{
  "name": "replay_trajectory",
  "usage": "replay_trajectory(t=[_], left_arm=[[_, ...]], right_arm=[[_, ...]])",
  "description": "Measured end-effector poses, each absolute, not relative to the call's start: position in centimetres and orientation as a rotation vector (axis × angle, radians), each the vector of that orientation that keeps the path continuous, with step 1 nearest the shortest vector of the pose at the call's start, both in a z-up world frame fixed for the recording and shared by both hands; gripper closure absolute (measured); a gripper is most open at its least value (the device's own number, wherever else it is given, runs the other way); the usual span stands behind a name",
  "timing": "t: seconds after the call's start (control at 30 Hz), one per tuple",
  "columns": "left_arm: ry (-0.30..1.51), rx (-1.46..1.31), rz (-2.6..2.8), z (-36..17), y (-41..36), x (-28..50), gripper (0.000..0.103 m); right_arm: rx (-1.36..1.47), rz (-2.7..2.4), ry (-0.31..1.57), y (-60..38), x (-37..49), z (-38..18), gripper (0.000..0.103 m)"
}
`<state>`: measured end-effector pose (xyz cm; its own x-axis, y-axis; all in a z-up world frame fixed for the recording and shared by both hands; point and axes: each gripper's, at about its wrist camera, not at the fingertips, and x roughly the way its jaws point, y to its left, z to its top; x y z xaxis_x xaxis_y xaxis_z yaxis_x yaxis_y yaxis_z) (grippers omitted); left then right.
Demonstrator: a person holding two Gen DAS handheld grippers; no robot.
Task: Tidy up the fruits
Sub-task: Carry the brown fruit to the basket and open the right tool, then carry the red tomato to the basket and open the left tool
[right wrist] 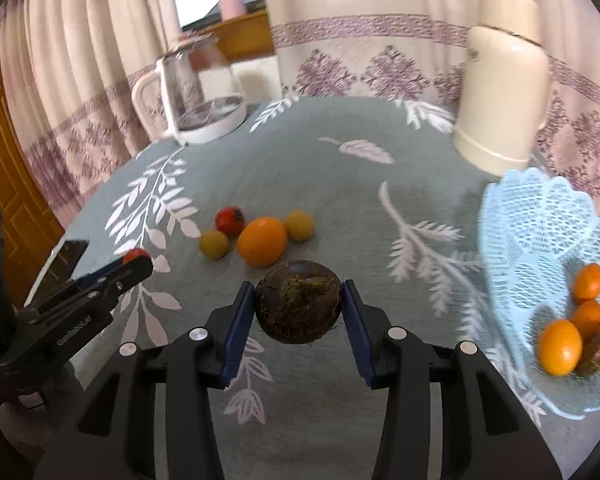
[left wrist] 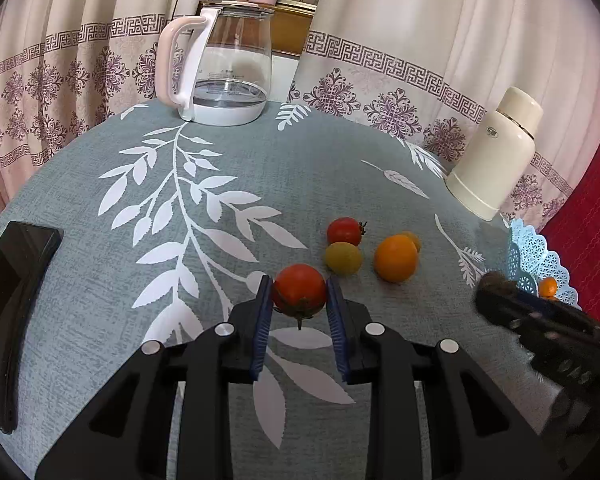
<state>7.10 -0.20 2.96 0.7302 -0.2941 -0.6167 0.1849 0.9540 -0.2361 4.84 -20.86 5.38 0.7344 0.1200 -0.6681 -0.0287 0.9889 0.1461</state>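
round glossy tomato [left wrist: 299,290], rough brown fruit [right wrist: 298,306]

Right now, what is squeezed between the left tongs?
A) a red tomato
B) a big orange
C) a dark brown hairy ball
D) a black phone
A: the left tongs have their blue pads pressed against both sides of a red tomato, while the dark brown ball sits between the right tongs.

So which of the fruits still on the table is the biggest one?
The orange, sitting in the middle of the loose bunch. It is plainly bigger than the red tomato behind it and the two small yellow tomatoes on either side.
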Motion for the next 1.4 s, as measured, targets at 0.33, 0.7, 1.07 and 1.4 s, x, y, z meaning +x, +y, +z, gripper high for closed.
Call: replay_trajectory(t=[0.33,0.7,1.07,1.4], left_arm=[[0.704,-0.159,-0.264,3.0,-0.3,7.0,0.076],[0.704,-0.156,-0.264,3.1,-0.4,7.0,0.076],[0.703,-0.154,-0.262,3.0,-0.4,7.0,0.076],[0.719,-0.188,-0.301,3.2,-1.0,7.2,0.076]], right_arm=[[0.232,-0.069,0.645,-27.5,1.9,7.9,0.058],[0.332,-0.211,0.646,-33.6,0.5,6.7,0.058],[0.388,-0.211,0.628,-34.6,-0.6,5.9,0.058],[0.282,-0.381,0.493,-34.6,-5.8,6.3,0.050]])
